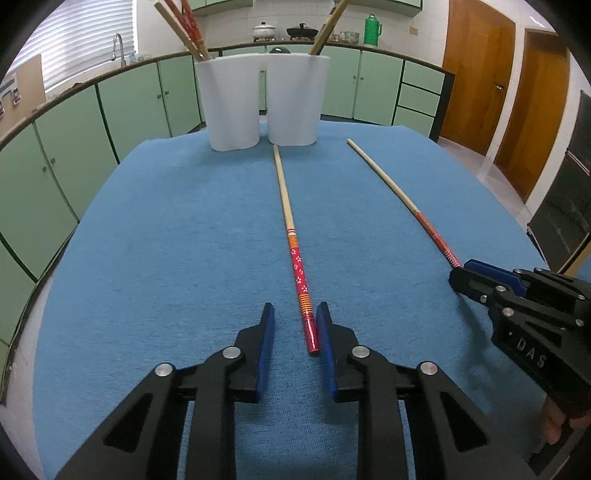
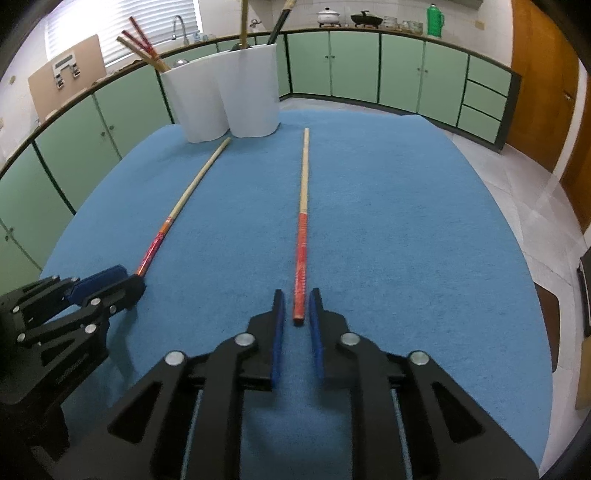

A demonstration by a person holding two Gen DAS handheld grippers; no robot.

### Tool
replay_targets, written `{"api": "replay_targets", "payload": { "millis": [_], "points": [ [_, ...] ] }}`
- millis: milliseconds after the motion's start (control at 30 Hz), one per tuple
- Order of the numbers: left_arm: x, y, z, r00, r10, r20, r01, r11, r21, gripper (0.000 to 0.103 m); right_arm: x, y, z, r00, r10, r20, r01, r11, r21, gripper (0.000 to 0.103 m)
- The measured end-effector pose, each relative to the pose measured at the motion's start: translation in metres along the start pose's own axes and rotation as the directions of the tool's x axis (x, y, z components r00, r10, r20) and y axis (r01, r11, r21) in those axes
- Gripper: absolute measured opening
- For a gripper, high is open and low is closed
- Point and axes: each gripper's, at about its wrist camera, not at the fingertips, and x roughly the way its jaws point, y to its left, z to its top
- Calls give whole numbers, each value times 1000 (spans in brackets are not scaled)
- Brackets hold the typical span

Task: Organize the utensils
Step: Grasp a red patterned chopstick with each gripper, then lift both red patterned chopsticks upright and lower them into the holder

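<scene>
Two long chopsticks with red patterned handles lie on the blue cloth (image 1: 166, 240). The left chopstick (image 1: 291, 240) lies with its red end between the fingers of my left gripper (image 1: 294, 314), which is open around it. The right chopstick (image 2: 302, 229) lies with its red end between the fingers of my right gripper (image 2: 296, 301), which is open around it with narrow gaps. A white two-part utensil holder (image 1: 262, 99) stands at the far end of the cloth and holds several chopsticks (image 1: 184, 29). Each gripper also shows in the other view: the right gripper (image 1: 460, 271) and the left gripper (image 2: 127, 278).
Green cabinets (image 1: 122, 107) and a counter with pots (image 1: 264, 29) and a green flask (image 1: 372, 31) run behind the table. Wooden doors (image 1: 476, 81) stand at the right. The blue cloth's edges (image 2: 517, 236) drop off to a tiled floor.
</scene>
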Motion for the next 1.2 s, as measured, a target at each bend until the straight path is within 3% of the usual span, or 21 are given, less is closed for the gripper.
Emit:
{"api": "replay_targets", "payload": {
  "millis": [100, 133, 200, 467, 800, 1200],
  "points": [
    [-1, -1, 0, 1000, 10, 2, -10, 1000, 2, 22, 0, 5, 0, 1000, -19, 0, 19, 1000, -23, 14],
    [-1, 0, -1, 1000, 10, 2, -10, 1000, 0, 18, 0, 6, -1, 1000, -14, 0, 14, 1000, -27, 8],
    [-2, -1, -1, 1000, 6, 2, -6, 1000, -1, 6, -1, 6, -1, 1000, -9, 0, 9, 999, -31, 6],
    [-19, 6, 2, 1000, -17, 13, 17, 1000, -15, 5, -17, 7, 0, 999, -13, 33, 15, 999, -47, 6],
    [-86, 12, 36, 987, -14, 157, 10, 1000, 26, 6, -76, 6, 32, 987, 41, 158, -33, 998, -52, 6],
    [-133, 23, 93, 949, -28, 315, 15, 999, 45, 6, -126, 4, 87, 958, 85, 275, -72, 996, -57, 5]
  ]
}}
